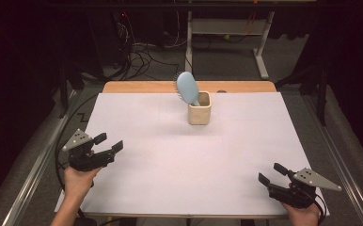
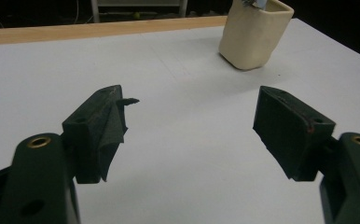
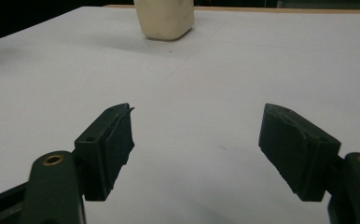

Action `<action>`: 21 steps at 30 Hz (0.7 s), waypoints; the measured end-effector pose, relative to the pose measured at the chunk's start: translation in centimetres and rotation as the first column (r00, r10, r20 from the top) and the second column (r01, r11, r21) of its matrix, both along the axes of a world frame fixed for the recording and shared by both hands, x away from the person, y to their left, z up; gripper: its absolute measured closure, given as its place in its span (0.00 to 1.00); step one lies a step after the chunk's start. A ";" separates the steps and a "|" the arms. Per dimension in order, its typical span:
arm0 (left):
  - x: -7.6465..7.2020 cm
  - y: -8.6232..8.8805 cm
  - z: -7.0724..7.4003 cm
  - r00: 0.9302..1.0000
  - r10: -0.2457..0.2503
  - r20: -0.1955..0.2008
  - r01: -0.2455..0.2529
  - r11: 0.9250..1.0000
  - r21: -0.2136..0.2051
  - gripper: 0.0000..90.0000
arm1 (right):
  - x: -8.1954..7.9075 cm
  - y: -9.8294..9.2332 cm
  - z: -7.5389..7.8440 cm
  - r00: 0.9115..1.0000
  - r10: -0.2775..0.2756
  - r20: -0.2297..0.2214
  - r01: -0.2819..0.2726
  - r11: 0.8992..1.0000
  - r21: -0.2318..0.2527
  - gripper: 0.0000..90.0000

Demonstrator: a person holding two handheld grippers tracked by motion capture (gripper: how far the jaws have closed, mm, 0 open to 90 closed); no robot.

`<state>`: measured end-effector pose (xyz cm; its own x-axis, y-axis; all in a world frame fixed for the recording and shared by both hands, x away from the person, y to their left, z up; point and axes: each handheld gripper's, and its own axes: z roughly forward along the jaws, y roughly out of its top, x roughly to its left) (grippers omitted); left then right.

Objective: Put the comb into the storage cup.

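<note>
Both jaws spread, empty: left hand-held gripper (image 1: 110,142) idling at 8 o'clock, right hand-held gripper (image 1: 272,173) at 4, hairbrush (image 1: 187,88) standing handle-down in the cup (image 1: 200,110) at 12 on the bench (image 1: 170,160).

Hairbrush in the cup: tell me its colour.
Light blue; the hairbrush standing in the cream cup shows best in the high view.

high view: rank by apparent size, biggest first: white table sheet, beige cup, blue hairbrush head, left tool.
1. white table sheet, by far the largest.
2. left tool, though it sits nearer the camera, which inflates it.
3. beige cup and blue hairbrush head: too alike to rank; the brush handle is hidden inside the cup.
</note>
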<state>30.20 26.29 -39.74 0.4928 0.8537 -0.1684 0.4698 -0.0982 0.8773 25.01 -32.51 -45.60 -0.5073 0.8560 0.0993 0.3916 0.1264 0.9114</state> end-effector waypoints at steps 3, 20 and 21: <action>-0.1 0.2 -0.2 1.000 0.003 -0.001 -0.003 1.000 -0.002 0.29 | 0.0 0.0 0.0 1.000 -0.001 -0.001 0.001 1.000 -0.001 0.30; -0.9 1.2 -1.0 1.000 0.020 0.010 -0.020 1.000 0.001 0.29 | 0.0 0.0 0.0 1.000 -0.002 -0.003 0.002 1.000 0.001 0.30; -1.0 1.2 -1.1 1.000 0.021 0.014 -0.021 1.000 0.003 0.30 | 0.0 0.0 0.0 1.000 -0.002 -0.004 0.002 1.000 0.001 0.30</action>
